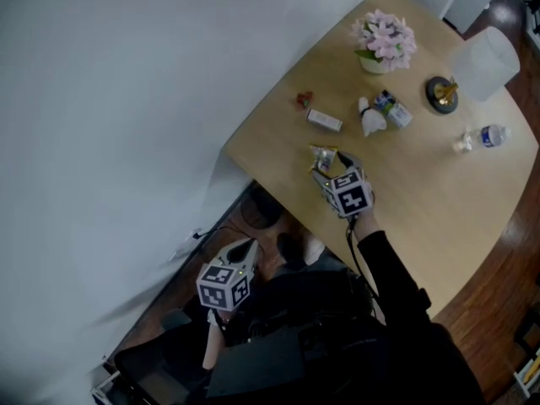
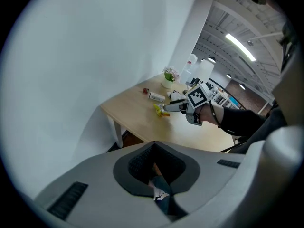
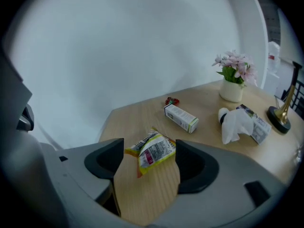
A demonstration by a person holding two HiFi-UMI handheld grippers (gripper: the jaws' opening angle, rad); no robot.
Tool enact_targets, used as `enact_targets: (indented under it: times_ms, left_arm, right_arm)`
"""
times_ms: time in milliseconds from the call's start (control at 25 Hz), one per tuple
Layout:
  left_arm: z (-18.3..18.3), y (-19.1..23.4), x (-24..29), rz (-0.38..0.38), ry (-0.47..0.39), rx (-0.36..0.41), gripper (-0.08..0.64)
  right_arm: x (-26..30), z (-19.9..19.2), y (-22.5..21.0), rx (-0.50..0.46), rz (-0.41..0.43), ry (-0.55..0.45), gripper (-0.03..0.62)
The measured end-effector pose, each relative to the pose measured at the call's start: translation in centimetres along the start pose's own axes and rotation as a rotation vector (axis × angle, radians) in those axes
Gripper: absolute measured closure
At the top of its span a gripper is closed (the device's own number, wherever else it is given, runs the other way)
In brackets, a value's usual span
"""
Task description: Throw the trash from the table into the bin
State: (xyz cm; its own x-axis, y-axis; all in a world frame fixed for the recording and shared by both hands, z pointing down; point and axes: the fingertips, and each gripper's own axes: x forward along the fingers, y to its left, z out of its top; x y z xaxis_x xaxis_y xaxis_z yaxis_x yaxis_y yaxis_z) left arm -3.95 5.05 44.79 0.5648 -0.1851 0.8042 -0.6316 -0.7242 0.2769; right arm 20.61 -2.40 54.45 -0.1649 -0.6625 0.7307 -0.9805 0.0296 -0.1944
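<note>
One wrapper (image 3: 153, 152), btwn right hand-held gripper (image 3: 148, 147) jaws

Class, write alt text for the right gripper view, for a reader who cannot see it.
The open right gripper frames a yellow wrapper lying on a wooden table. Beyond lie a small box, a crumpled tissue and pink flowers.

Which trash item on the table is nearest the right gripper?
The yellow snack wrapper, lying between the right gripper's open jaws; white box, tissue and red wrapper lie beyond.
</note>
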Motion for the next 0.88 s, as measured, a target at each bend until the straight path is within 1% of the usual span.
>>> enact_targets:
  times_ms: [200,440,520,680,800,880]
  left_arm:
    - [-0.7,0.0,-0.1,0.028,0.015,-0.022,0.555]
    - [-0.8,-0.7,0.0,0.043,0.021,-0.027,0.555]
    - [-0.8,-1.1,0.1,0.045,0.019,-0.025,0.555]
    - [-0.9,-1.4,0.0,0.056,0.015,-0.023,0.555]
    - [-0.8,-1.8,-0.2,0.069,0.006,-0.026,0.555]
    - [-0.6,-2.1,-0.3,0.078,-0.003,-0.027,0.555]
  right_arm:
    - [2.6,-0.2,-0.6,-0.030,-0.015,0.039,0.247]
    - [3.8,-0.8,-0.9,0.007,-0.012,0.067,0.261]
    - [3.9,-0.5,-0.7,0.007,0.004,0.071,0.299]
    - [3.8,-0.8,-0.8,0.018,0.011,0.082,0.353]
    - [2.8,-0.2,-0.3,0.019,0.036,0.064,0.396]
    - [1.7,-0.1,-0.1,0.027,0.052,0.048,0.403]
